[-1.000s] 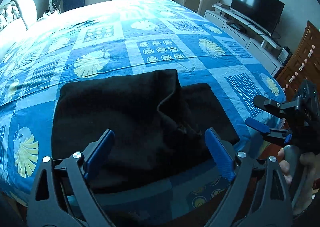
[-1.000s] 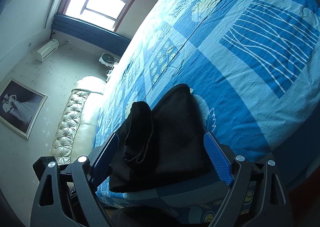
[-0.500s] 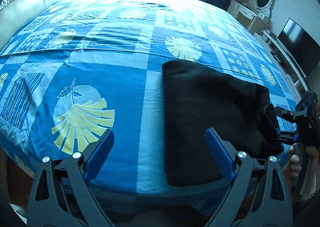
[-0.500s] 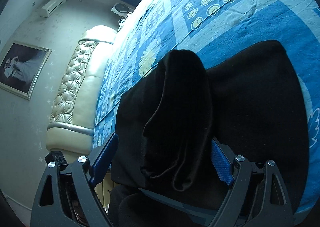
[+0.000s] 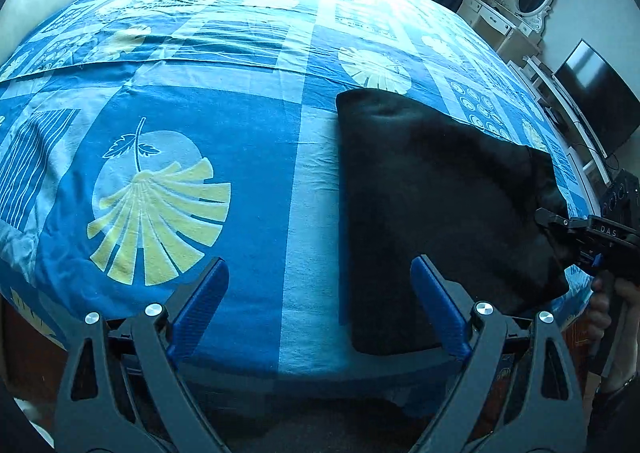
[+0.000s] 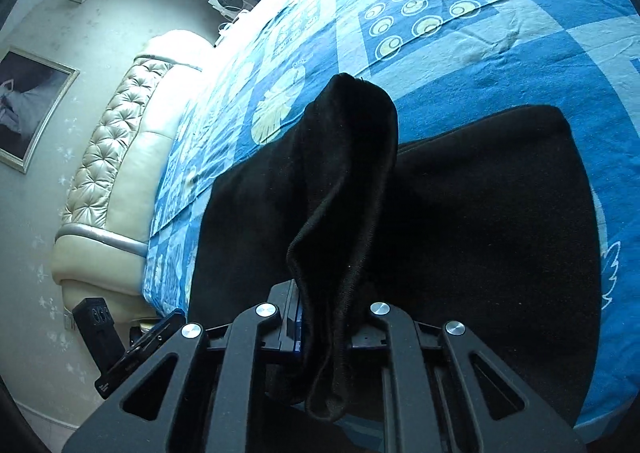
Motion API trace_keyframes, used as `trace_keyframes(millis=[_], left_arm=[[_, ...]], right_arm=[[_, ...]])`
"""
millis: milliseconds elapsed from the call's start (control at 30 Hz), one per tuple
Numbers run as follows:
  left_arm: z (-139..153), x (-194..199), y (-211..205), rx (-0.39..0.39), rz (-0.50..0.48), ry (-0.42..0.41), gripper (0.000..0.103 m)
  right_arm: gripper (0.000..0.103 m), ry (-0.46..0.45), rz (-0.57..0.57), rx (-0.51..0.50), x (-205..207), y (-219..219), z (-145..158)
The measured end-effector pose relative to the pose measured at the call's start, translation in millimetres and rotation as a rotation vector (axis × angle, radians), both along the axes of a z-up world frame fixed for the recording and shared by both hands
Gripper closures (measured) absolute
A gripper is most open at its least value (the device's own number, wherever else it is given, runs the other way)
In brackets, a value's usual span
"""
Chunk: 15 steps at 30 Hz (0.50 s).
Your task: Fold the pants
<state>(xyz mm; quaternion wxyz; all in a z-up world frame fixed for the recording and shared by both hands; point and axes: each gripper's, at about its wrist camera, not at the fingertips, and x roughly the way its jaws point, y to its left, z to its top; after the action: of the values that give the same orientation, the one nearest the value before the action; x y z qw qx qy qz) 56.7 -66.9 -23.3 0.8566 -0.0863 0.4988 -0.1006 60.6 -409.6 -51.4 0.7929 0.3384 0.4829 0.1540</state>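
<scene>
the left gripper (image 5: 318,309) hangs wide open and level, its two blue-padded fingers (image 5: 200,307) spread well apart and gripping nothing. the right gripper (image 6: 326,317) is clamped tight, its fingers drawn together on a raised fold of the black pants (image 6: 344,189), which stands up between them. from the left wrist view the right gripper sits off at the right edge, and the person's right hand (image 5: 610,305) is wrapped around its handle, though only the knuckles seem to show there.
</scene>
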Motion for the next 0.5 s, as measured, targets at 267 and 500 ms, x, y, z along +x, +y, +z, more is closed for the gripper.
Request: trace_keyframes(millis=[267, 500], left_arm=[[1.2, 4.4, -17.1, -0.052, -0.044, 0.014, 0.011], [-6.1, 5.5, -38.6, -0.024, -0.087, 0.024, 0.011]], right_arm=[[0.09, -0.025, -0.104, -0.043, -30.0, -56.5, 11.7], [0.09, 0.041, -0.143, 0.024, -36.0, -79.9, -30.8]])
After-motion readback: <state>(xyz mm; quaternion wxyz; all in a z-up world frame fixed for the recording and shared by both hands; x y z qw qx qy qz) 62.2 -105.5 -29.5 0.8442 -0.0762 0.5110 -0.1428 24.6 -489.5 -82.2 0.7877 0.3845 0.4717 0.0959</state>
